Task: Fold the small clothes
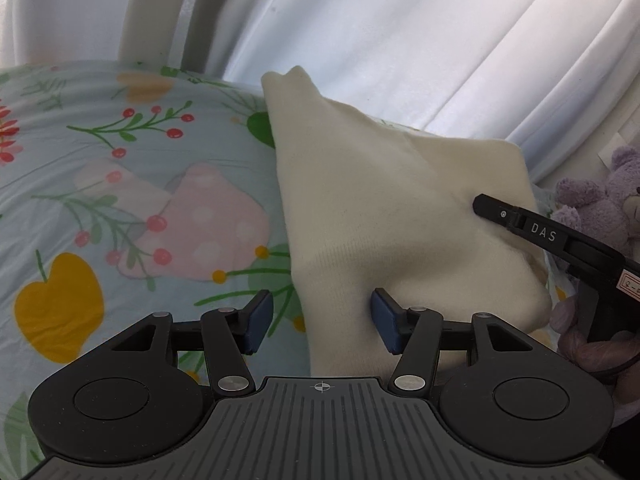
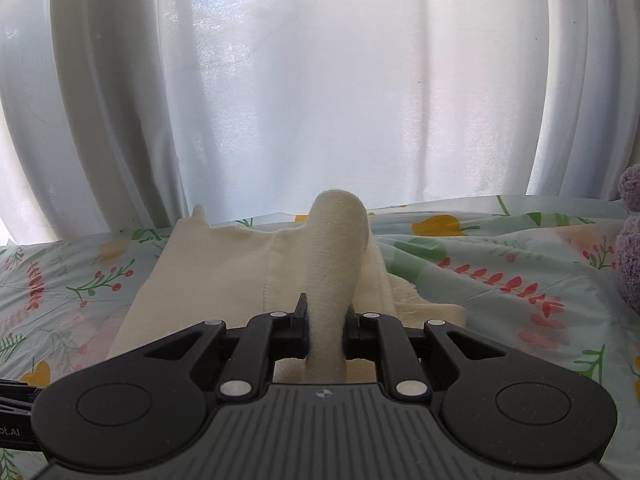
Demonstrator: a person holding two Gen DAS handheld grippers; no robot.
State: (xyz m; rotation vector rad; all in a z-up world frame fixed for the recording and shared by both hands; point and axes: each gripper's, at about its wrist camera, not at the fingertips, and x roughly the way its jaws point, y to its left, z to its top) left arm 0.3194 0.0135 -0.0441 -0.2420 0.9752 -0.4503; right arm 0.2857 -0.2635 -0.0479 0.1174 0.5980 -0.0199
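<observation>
A cream knit garment lies on the floral bedsheet, one corner pointing toward the curtain. My left gripper is open over the garment's near left edge. Its right blue pad rests on the cloth and its left pad is over the sheet. From the right, one finger of my right gripper reaches onto the cloth. In the right wrist view my right gripper is shut on a raised fold of the garment, which stands up between the jaws. The rest of the garment lies flat to the left.
A white curtain hangs right behind the bed's far edge. A purple plush bear sits at the right, also seen as the plush bear in the right wrist view. Floral sheet spreads on both sides of the garment.
</observation>
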